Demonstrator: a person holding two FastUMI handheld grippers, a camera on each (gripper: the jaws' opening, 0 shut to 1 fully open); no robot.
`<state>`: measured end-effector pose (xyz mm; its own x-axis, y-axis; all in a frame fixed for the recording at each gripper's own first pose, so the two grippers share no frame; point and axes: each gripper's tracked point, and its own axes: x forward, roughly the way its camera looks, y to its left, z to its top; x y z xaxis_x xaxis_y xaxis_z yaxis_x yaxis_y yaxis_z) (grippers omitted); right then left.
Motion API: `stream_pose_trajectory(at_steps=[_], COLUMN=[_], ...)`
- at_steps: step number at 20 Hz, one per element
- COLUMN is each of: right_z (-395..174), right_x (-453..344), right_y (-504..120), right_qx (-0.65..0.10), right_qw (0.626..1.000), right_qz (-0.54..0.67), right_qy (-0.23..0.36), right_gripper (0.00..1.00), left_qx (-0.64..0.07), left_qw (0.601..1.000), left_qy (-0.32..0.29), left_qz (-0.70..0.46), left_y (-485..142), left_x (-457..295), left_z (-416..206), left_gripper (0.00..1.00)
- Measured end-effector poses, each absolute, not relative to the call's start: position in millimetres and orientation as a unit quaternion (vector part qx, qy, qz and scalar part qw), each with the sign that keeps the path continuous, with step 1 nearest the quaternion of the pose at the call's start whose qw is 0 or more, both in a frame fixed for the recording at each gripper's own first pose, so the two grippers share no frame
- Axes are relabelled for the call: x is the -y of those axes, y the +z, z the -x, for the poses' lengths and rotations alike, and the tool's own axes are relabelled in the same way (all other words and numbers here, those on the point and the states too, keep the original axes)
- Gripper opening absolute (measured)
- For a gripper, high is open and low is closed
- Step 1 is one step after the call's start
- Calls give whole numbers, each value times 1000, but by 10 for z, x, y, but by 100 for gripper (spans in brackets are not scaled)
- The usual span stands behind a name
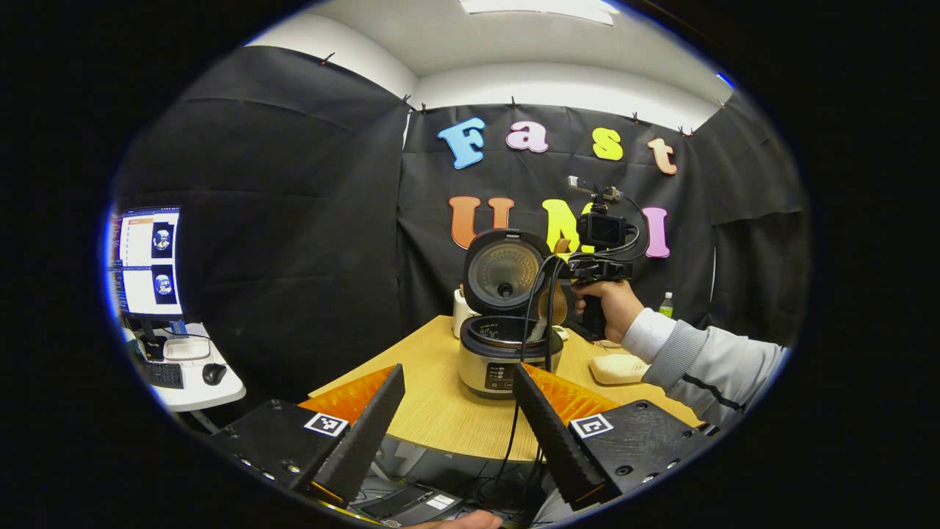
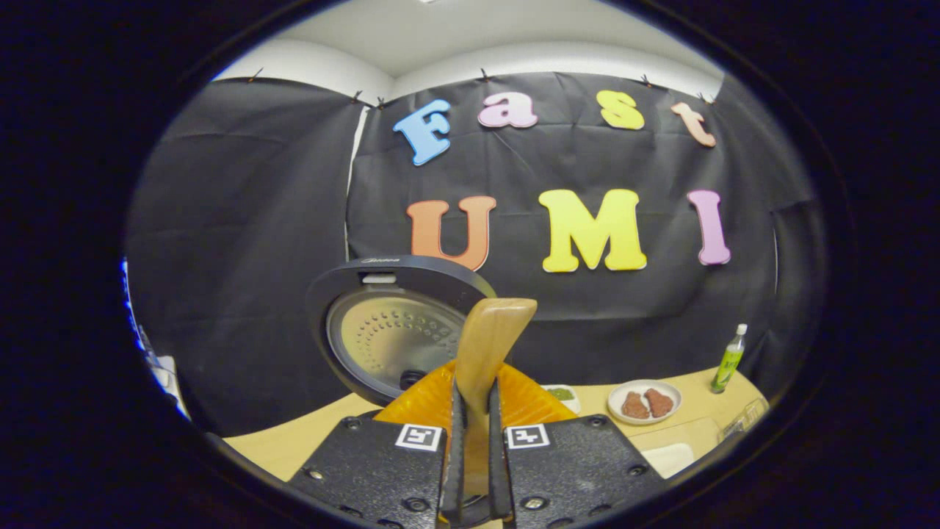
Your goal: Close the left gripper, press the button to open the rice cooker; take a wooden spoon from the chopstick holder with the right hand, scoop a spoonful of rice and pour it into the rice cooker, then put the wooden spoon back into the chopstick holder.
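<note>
One rice cooker (image 1: pixel 507 345) is standing open on the surface (image 1: pixel 440 411). The left hand-held gripper (image 1: pixel 457 430) is gaping wide, empty; the right hand-held gripper (image 2: pixel 474 441) is clamping one wooden spoon (image 2: pixel 488 345). The lid's writing is unreadable.

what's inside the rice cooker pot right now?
Rice cooker lid is up, inner pot rim visible. Its contents are hidden by the rim and cables. The right gripper holds the wooden spoon.

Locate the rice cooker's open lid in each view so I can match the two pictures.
Left gripper view: the lid stands upright at centre, above the rice cooker, beside the right gripper.
Right gripper view: lid left of centre, behind the wooden spoon.
Shared landmark: green bottle.
</note>
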<state>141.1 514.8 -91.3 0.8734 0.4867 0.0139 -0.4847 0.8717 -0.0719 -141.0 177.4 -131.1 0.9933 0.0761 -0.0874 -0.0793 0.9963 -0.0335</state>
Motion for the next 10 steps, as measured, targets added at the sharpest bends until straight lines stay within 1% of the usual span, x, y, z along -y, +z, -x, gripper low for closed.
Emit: stream_pose_trajectory(at_steps=[7, 10], right_z=[-1292, -1307], right_x=[-5174, -5060], right_y=[-884, -839], right_qx=[54, 66], right_qw=[957, 958], right_qz=[96, 108], right_qy=[268, 258], right_gripper=[19, 18], left_qx=[-57, -58], left_qw=[998, 998], left_qy=[38, 38], left_qz=[11, 12], left_y=[-1382, -1380], left_x=[-1734, -1727], left_z=[1409, 1408], left_gripper=[95, 95])
